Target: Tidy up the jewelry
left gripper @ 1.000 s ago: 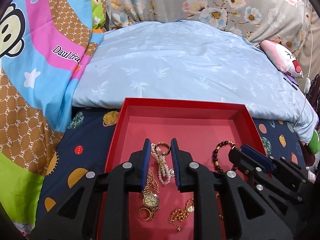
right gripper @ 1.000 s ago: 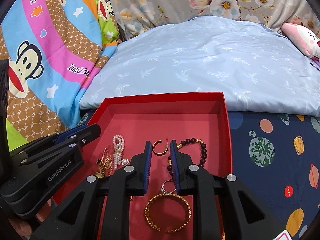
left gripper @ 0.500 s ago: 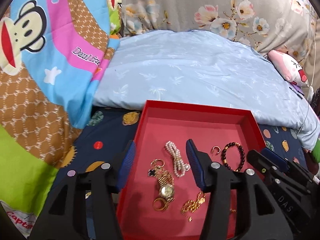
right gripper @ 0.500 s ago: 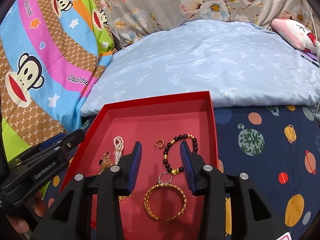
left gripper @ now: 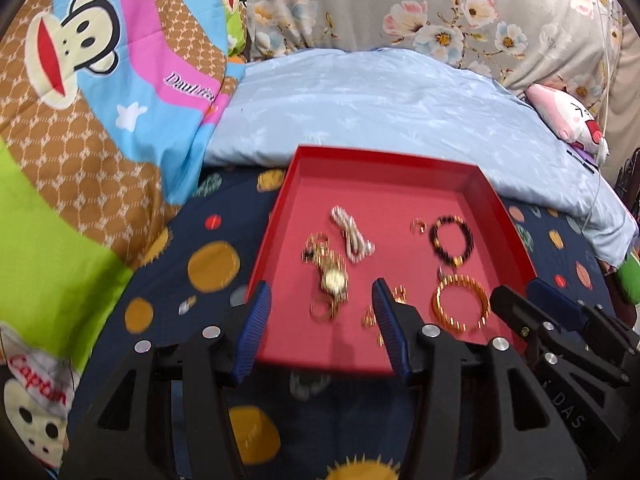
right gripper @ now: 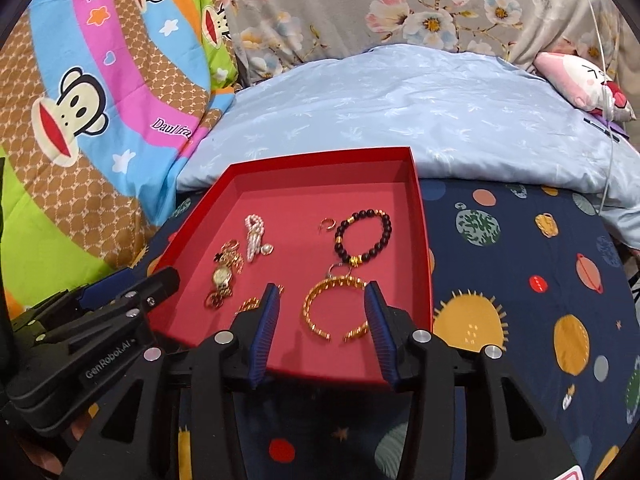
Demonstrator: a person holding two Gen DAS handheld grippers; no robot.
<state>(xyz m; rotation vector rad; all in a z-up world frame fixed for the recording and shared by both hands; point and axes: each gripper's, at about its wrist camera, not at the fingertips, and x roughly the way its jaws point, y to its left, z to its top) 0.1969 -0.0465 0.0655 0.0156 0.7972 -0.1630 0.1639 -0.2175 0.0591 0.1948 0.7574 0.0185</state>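
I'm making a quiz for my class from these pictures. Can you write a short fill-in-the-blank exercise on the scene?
1. All the jewelry lies in a ___ tray.
2. Both the left gripper and right gripper are ___.
3. The dark bead bracelet lies beside the tray's ___ wall.
4. The gold bangle is nearest the ___ gripper.

Missing words: red; open; right; right

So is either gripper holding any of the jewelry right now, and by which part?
Nothing is held. The left gripper and right gripper are both open, with all jewelry lying in the red tray.
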